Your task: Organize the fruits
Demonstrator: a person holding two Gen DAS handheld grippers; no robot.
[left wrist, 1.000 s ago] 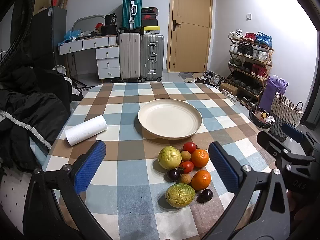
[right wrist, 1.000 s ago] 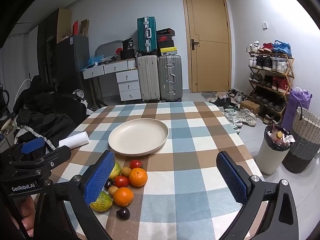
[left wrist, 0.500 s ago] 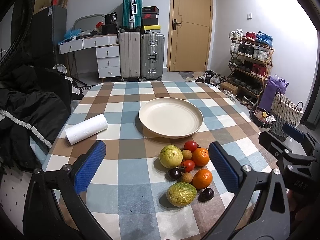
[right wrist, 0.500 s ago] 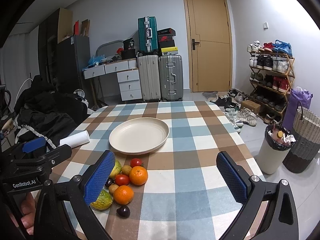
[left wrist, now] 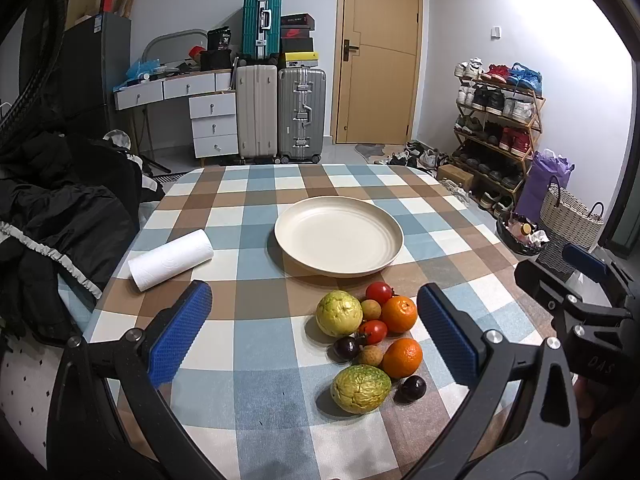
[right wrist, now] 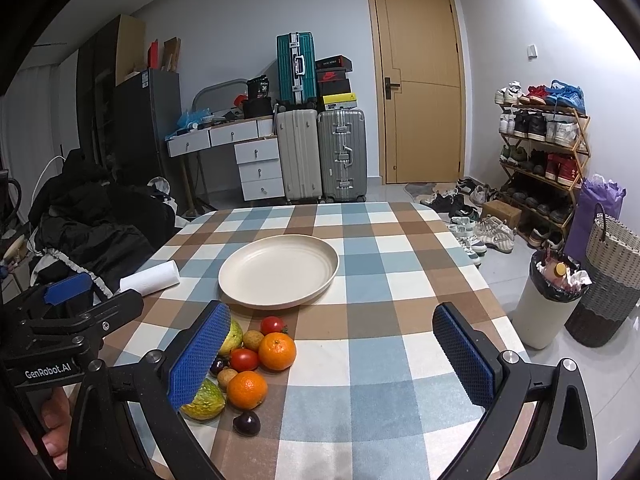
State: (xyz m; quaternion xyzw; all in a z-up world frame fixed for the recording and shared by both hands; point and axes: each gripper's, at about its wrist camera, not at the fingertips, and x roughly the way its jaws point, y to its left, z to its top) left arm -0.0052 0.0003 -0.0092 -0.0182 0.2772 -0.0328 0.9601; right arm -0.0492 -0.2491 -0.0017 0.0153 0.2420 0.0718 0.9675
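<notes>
Ahead of both grippers: a checked table (left wrist: 256, 364) with a plate (left wrist: 338, 236) and a heap of fruit
Left gripper (left wrist: 314, 330): jaws wide apart, holding nothing, raised above the near table edge; fruit lies between its fingers and toward the right one
Right gripper (right wrist: 332, 354): jaws wide apart, holding nothing; fruit sits by its left finger, which hides part of the two guavas
Fruit: two guavas (left wrist: 339, 313), two oranges (left wrist: 399, 314), two tomatoes (left wrist: 378, 292), small brown fruits and two dark plums (left wrist: 413, 388); all bunched together, touching, on the table just nearer than the plate
Plate: cream, bare, beyond the fruit; apart from it
Paper roll (left wrist: 171, 259): lying on its side, far left of the left gripper; well apart from the fruit
</notes>
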